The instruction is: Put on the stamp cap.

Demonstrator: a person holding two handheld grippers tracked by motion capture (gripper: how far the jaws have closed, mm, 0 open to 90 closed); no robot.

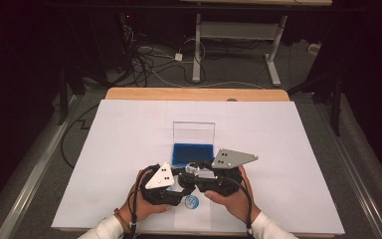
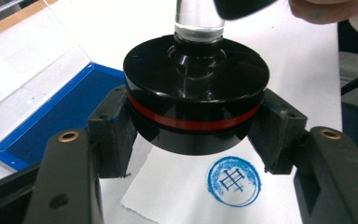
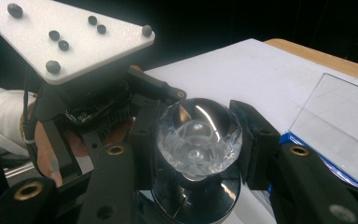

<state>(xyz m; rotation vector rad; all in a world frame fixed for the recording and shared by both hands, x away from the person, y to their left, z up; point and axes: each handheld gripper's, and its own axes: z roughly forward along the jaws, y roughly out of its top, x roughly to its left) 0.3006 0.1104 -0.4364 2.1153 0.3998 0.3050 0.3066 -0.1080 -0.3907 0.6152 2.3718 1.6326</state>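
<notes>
One round stamp [image 2: 196, 93] clamped by left hand-held gripper [image 2: 193, 135] at base, right hand-held gripper [image 3: 198, 140] gripping its knob, one blue imprint [image 2: 233, 181], one ink pad [image 1: 193, 154]

Wooden table [image 1: 129, 93] — white sheet [image 1: 129, 149], open blue ink-pad case [image 1: 193, 149]

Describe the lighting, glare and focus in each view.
High view: bright white paper, room behind nearly black. Left gripper view: stamp sharp, soft sheen on its black top, blue print crisp. Right gripper view: strong highlights on the clear knob, grey plate washed out, near jaws soft.
</notes>
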